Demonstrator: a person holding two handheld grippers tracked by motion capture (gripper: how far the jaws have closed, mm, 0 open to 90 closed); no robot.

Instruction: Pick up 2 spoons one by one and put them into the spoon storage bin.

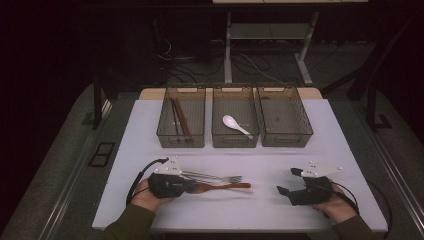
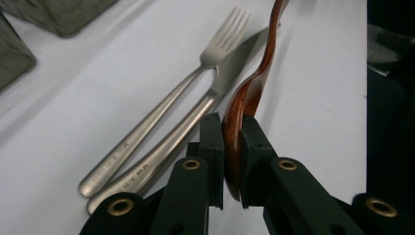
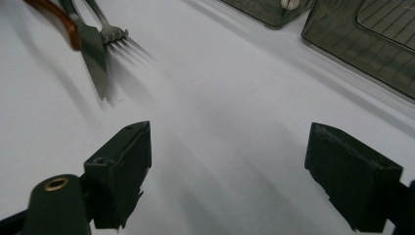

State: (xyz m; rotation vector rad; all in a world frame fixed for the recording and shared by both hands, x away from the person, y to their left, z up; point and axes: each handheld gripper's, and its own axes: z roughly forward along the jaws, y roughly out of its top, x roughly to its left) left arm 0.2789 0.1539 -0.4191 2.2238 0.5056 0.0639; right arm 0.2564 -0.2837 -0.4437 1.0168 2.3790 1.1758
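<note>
dim room, grey floor (image 1: 60,165), metal desk frame (image 1: 227,50) behind white table (image 1: 320,150).

High view – fixed above the near edge, facing forward and down over the whole table (image 1: 280,210). Both gripper views sit low, close to the tabletop – each looks along its own jaws. All three share the fork (image 1: 212,177) (image 2: 161,117) (image 3: 105,27).
</note>
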